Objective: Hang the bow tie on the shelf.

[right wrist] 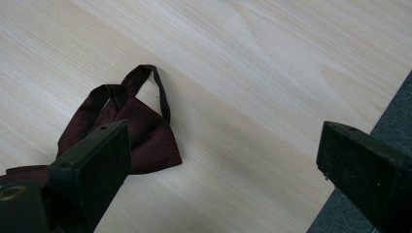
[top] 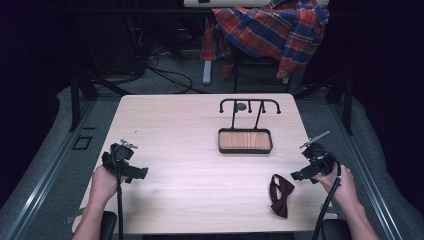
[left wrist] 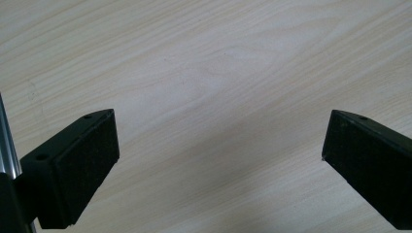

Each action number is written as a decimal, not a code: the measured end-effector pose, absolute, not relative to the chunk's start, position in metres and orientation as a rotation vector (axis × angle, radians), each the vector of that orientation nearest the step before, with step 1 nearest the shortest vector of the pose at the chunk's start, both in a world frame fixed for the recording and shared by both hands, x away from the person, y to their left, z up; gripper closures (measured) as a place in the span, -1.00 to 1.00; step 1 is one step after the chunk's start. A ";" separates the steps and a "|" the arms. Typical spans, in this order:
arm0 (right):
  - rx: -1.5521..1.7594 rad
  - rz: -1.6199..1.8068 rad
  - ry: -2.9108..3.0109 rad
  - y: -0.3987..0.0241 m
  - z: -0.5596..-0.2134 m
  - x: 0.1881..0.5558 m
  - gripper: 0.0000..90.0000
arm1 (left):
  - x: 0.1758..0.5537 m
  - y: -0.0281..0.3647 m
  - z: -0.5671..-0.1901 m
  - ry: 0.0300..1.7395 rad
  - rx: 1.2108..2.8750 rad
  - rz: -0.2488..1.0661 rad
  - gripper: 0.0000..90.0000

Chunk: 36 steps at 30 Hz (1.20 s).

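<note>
A dark red bow tie [top: 281, 192] lies flat on the wooden table [top: 190, 150] near its front right. In the right gripper view the bow tie [right wrist: 141, 131] with its thin strap loop sits behind the left jaw. My right gripper [top: 299, 175] hovers just right of the tie, open, with nothing between its jaws [right wrist: 223, 160]. My left gripper [top: 140, 172] is at the table's front left, open over bare wood [left wrist: 221, 141]. A black rack with hooks and a wooden tray base [top: 245, 141] stands at the centre back.
A plaid shirt [top: 272, 27] hangs over a chair behind the table. Cables lie on the floor at the back. The table's right edge and grey floor [right wrist: 388, 107] are close to my right gripper.
</note>
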State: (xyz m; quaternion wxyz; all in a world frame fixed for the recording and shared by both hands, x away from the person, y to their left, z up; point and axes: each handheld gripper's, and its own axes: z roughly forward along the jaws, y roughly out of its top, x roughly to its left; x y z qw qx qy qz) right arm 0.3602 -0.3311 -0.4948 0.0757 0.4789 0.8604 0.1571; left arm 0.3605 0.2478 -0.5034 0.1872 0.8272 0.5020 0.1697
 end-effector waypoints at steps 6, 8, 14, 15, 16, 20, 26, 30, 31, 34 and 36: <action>1.414 0.474 2.586 -0.330 -0.492 0.360 -0.88 | 0.360 0.248 -0.504 1.410 2.330 0.474 -1.00; 1.402 0.476 2.589 -0.328 -0.492 0.359 -0.88 | 0.360 0.248 -0.503 1.410 2.329 0.479 -1.00; 1.371 0.496 2.600 -0.320 -0.492 0.358 -0.89 | 0.361 0.246 -0.503 1.406 2.334 0.477 -1.00; 1.352 0.500 2.609 -0.318 -0.492 0.358 -0.89 | 0.361 0.245 -0.503 1.402 2.340 0.471 -1.00; 1.330 0.495 2.624 -0.315 -0.493 0.358 -0.89 | 0.361 0.245 -0.503 1.402 2.341 0.471 -1.00; 1.300 0.485 2.630 -0.309 -0.493 0.359 -0.88 | 0.361 0.247 -0.503 1.411 2.330 0.472 -1.00; 1.216 0.485 2.677 -0.295 -0.498 0.361 -0.87 | 0.361 0.245 -0.503 1.401 2.338 0.468 -1.00; 1.173 0.465 2.711 -0.286 -0.502 0.362 -0.89 | 0.361 0.246 -0.503 1.405 2.334 0.469 -1.00; 1.173 0.465 2.711 -0.286 -0.502 0.362 -0.89 | 0.361 0.246 -0.503 1.405 2.334 0.469 -1.00; 1.141 0.449 2.733 -0.279 -0.506 0.364 -0.90 | 0.361 0.246 -0.503 1.404 2.335 0.470 -1.00; 1.116 0.416 2.753 -0.276 -0.509 0.365 -0.88 | 0.361 0.245 -0.503 1.403 2.336 0.467 -1.00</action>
